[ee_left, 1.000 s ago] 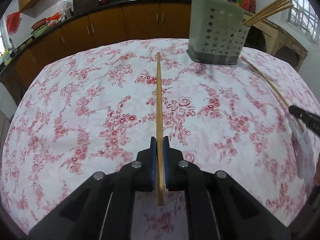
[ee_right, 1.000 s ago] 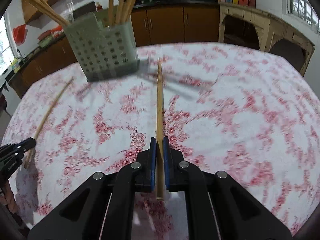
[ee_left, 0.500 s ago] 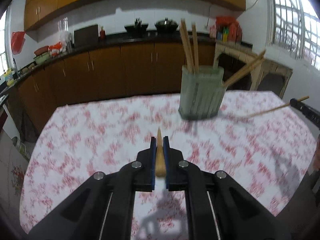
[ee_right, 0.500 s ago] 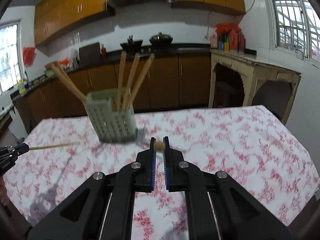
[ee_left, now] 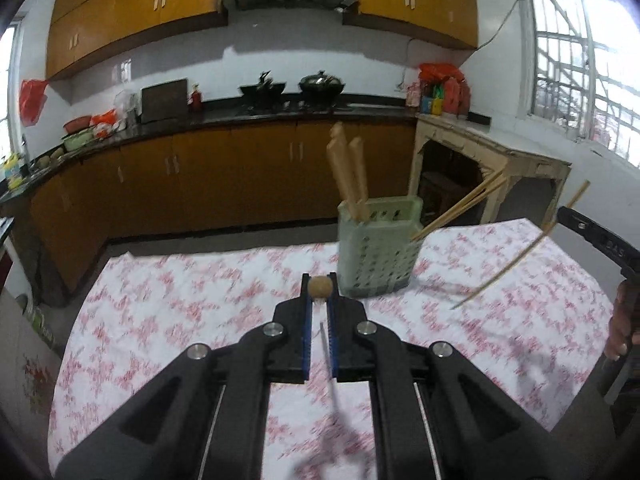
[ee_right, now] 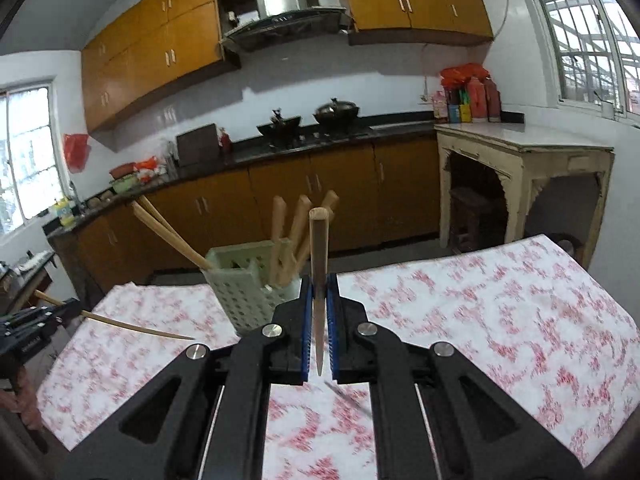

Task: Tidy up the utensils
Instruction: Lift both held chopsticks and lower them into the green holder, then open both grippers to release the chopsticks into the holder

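A pale green perforated utensil holder (ee_left: 378,246) stands on the floral tablecloth and holds several wooden chopsticks (ee_left: 348,172); it also shows in the right wrist view (ee_right: 248,292). My left gripper (ee_left: 319,300) is shut on a chopstick (ee_left: 319,287) seen end-on, lifted above the cloth, short of the holder. My right gripper (ee_right: 319,312) is shut on a chopstick (ee_right: 319,264) that stands nearly upright, just right of the holder. Each gripper shows in the other's view: the right one (ee_left: 596,236) with its chopstick (ee_left: 520,252), the left one (ee_right: 36,320) with its chopstick (ee_right: 132,326).
The table (ee_right: 500,320) carries a white cloth with red flowers. Behind it run brown kitchen cabinets (ee_left: 200,176) with a black counter, woks and a range hood. A cream side table (ee_right: 520,160) stands at the back right.
Both grippers have lifted their chopsticks off the cloth and tilted up from a downward look to level. The chopsticks now point upward, and the holder looks lower and nearer.
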Demonstrator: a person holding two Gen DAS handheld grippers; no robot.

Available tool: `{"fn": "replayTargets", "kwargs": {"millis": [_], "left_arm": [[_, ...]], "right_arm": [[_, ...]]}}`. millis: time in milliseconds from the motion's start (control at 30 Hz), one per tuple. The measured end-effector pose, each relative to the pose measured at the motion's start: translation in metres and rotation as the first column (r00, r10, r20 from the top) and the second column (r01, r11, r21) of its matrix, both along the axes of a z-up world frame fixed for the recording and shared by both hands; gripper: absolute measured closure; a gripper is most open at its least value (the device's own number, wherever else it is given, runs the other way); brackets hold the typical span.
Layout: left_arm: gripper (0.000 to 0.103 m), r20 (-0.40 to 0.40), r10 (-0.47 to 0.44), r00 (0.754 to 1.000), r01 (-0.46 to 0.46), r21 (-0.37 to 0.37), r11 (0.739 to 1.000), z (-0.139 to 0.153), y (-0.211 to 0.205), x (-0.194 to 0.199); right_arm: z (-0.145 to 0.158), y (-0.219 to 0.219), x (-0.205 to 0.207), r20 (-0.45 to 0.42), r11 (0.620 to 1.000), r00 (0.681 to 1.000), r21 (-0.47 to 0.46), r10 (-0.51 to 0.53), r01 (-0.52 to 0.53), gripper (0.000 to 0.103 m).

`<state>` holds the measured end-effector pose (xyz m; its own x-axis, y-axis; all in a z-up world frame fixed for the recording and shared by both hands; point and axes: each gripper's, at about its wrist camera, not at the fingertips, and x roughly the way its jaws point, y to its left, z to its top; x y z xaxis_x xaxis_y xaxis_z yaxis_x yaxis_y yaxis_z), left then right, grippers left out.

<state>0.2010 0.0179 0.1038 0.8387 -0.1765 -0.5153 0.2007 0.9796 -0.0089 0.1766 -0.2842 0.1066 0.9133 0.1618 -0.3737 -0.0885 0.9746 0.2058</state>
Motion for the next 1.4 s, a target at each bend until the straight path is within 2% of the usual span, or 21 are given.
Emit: {"fn": "replayTargets", "kwargs": {"millis": [233,400,600,867,1067,1233,1267,1300,1333,1367,1400], "left_arm": [[0.095,0.089,-0.097,0.991,0.099,-0.012,0.995,0.063,-0.034,0.006],[0.095,0.112,-0.111,0.987,0.112,0.0,0.994,0.089,-0.059,0.03],[0.095,0.027,-0.106,0.994,0.106,0.036,0.994,0.078,-0.082,0.067],[0.095,-0.044,-0.108,0.993,0.111,0.064,0.992,0.057,-0.088,0.093],[0.095,-0.073,-0.079,0.994,0.082,0.045,0.996,0.038,-0.083,0.114],[0.093,-0.084,-0.065,0.994,0.066,0.012,0.998,0.027,-0.077,0.121],[0.092,-0.084,-0.06,0.995,0.06,0.001,0.998,0.026,-0.075,0.12],[0.085,-0.079,-0.06,0.995,0.059,-0.008,0.998,0.026,-0.073,0.119],[0.073,-0.07,-0.053,0.996,0.053,-0.013,0.999,0.027,-0.072,0.116],[0.069,-0.053,-0.048,0.997,0.047,-0.017,0.999,0.03,-0.07,0.113],[0.067,-0.042,-0.046,0.998,0.045,-0.019,0.999,0.033,-0.069,0.112]], "right_arm": [[0.059,0.006,0.011,0.115,0.996,0.992,0.064,0.048,-0.056,0.096],[0.081,0.01,0.036,0.178,0.996,0.984,0.085,0.017,-0.033,0.096],[0.063,0.023,0.075,0.113,0.999,0.993,0.042,0.019,-0.024,0.096],[0.036,0.036,0.097,0.028,0.999,0.999,0.013,0.031,-0.031,0.096],[0.016,0.041,0.114,-0.059,1.0,0.998,0.007,0.022,-0.021,0.095],[0.013,0.041,0.113,-0.073,1.0,0.997,-0.005,0.019,-0.019,0.094],[0.014,0.041,0.112,-0.072,1.0,0.997,-0.004,0.019,-0.019,0.093],[0.016,0.04,0.11,-0.068,1.0,0.998,-0.004,0.016,-0.017,0.089],[0.018,0.04,0.109,-0.06,1.0,0.998,-0.004,0.014,-0.014,0.075],[0.021,0.039,0.106,-0.045,1.0,0.999,-0.002,0.009,-0.009,0.057],[0.023,0.039,0.105,-0.032,1.0,0.999,-0.002,0.002,-0.003,0.053]]}}
